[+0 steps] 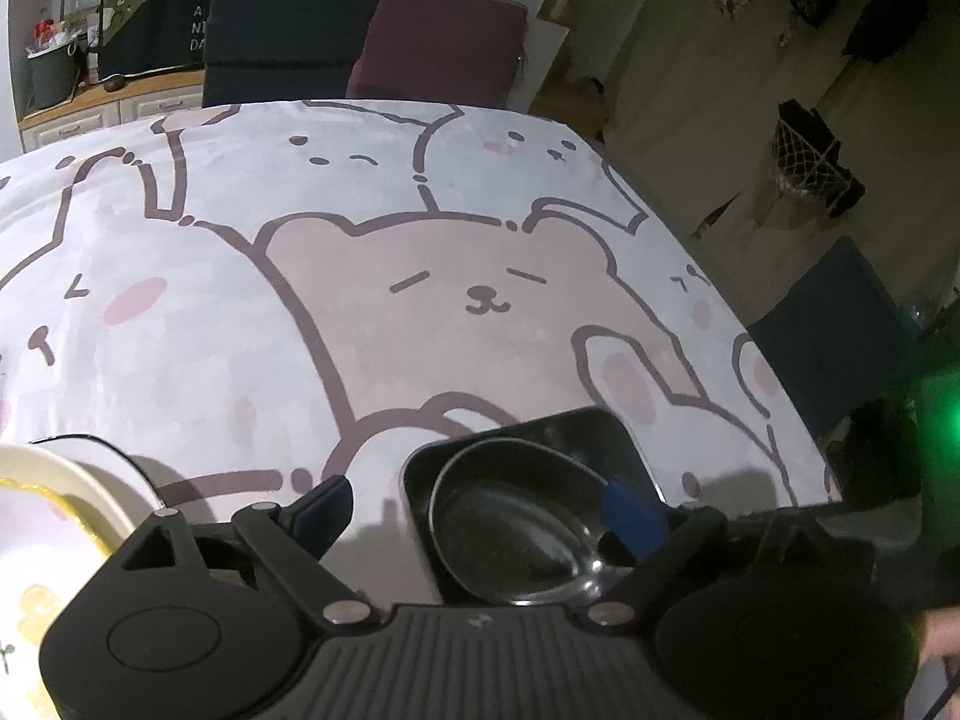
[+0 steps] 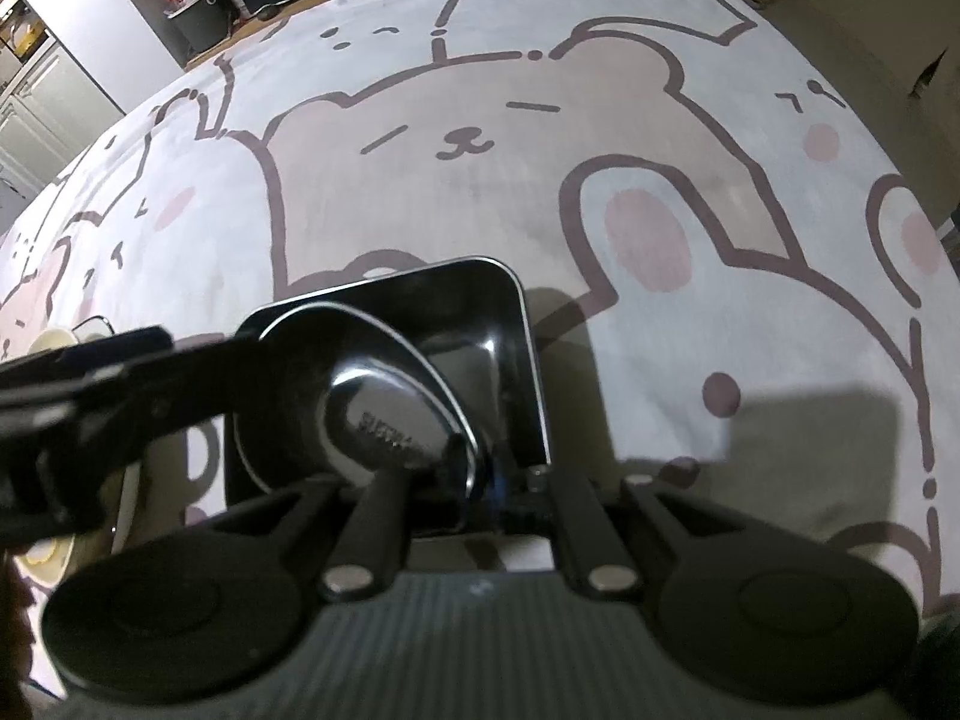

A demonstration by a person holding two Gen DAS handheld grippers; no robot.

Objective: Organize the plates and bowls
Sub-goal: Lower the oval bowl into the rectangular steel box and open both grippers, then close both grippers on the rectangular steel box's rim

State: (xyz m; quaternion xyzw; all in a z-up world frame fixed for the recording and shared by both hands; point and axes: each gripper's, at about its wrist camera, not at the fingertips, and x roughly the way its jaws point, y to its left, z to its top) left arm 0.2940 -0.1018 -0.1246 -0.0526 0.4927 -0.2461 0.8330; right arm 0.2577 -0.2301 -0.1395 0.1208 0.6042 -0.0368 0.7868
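A round steel bowl (image 1: 516, 528) lies inside a black square dish (image 1: 600, 438) near the table's front edge. My left gripper (image 1: 480, 510) stands open and wide. Its left finger is over the cloth beside the dish, its right finger over the bowl, and neither pad touches anything. In the right wrist view my right gripper (image 2: 498, 480) is shut at the near rim of the steel bowl (image 2: 384, 414), right where it meets the black dish (image 2: 510, 360); the exact contact is hidden. The left gripper's finger (image 2: 198, 354) reaches in from the left.
A cream plate (image 1: 66, 480) with a yellow pattern sits on a black-rimmed white plate (image 1: 120, 450) at the near left. The bear-print tablecloth (image 1: 420, 300) covers the table. A dark blue chair (image 1: 288, 30) and a maroon one (image 1: 438, 42) stand at the far side, another chair (image 1: 834, 324) on the right.
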